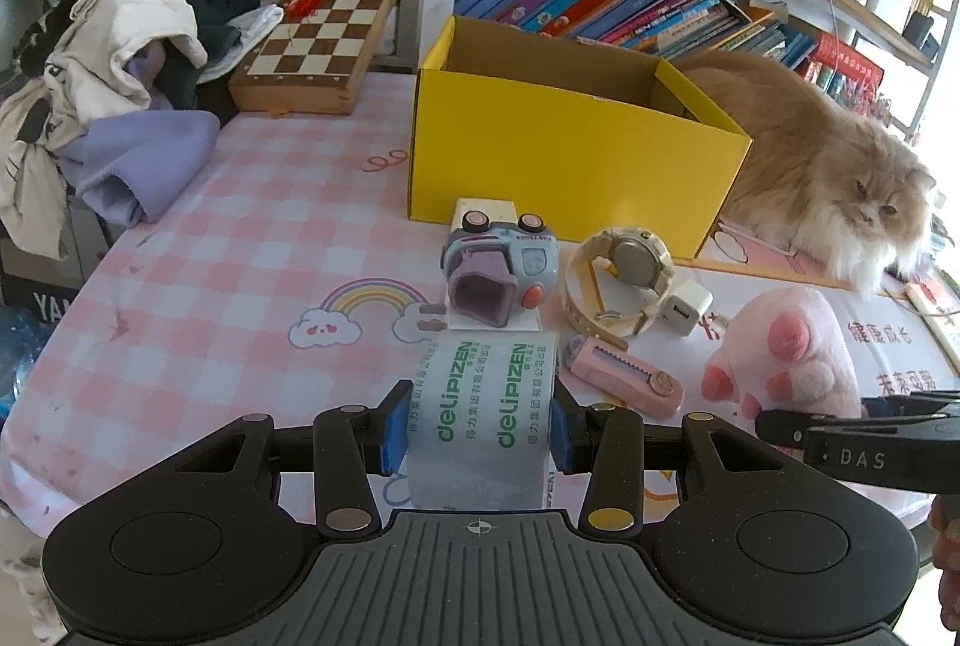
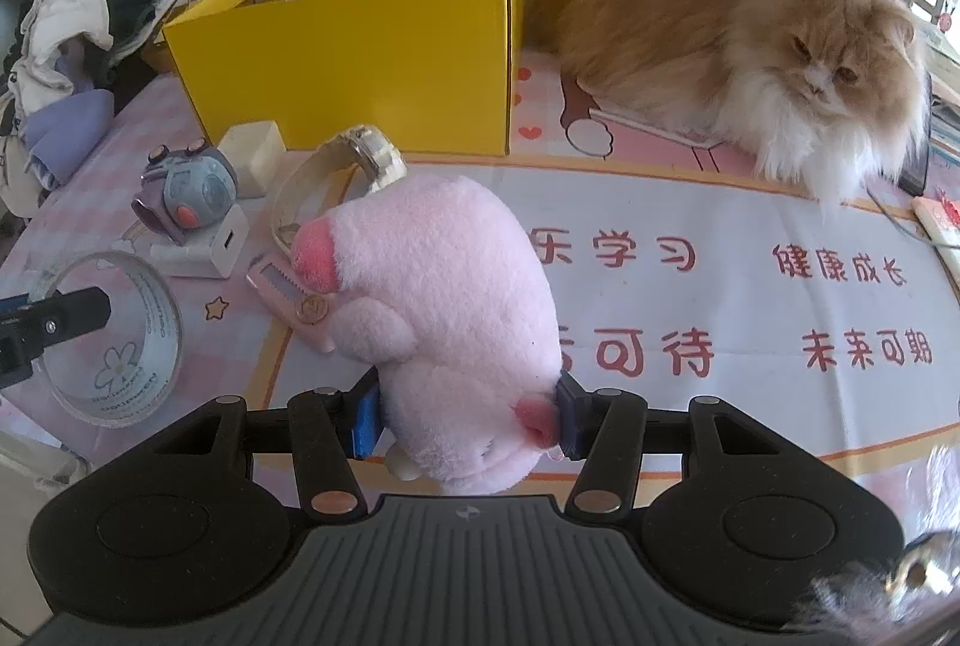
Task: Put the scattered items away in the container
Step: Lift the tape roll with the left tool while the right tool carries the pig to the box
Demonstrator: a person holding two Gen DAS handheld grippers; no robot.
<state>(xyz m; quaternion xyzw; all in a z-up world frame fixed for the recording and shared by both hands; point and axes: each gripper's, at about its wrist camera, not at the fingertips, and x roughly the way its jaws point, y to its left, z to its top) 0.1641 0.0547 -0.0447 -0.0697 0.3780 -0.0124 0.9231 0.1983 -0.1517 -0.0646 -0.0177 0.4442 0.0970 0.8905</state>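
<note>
Right now both my hands are loaded, so the step in hand is pick done, carry to the box. My left gripper [image 1: 474, 430] is clamped across the width of the tape roll [image 1: 483, 418], blue pads pressing both flat sides. My right gripper [image 2: 468, 421] is squeezed on the pink plush paw [image 2: 444, 310], and the fur bulges around the pads. The yellow box [image 1: 570, 148] sits ahead of both, open top, nothing visible inside from these angles.

Next move, I judge: lift both, take them over the near wall of the box, let go above the opening. The tape must clear the toy camera [image 1: 498, 268], the watch [image 1: 624, 280] and the white charger [image 1: 687, 307], which all lie between me and the box. The pink utility knife [image 1: 624, 370] sits just beside the plush. An orange cat [image 2: 720, 28] lies right beside the box, so keep the right hand's path away from it.

Writing: tape reads "deli PIZEN" in green, with Chinese print beside it. Toy camera says "FUN TRUCK", I think; small. My right gripper's arm, seen from the left wrist, reads "DAS". Table mat [image 2: 750, 298] shows red Chinese characters, among them 健康成长 and 未来可期.
</note>
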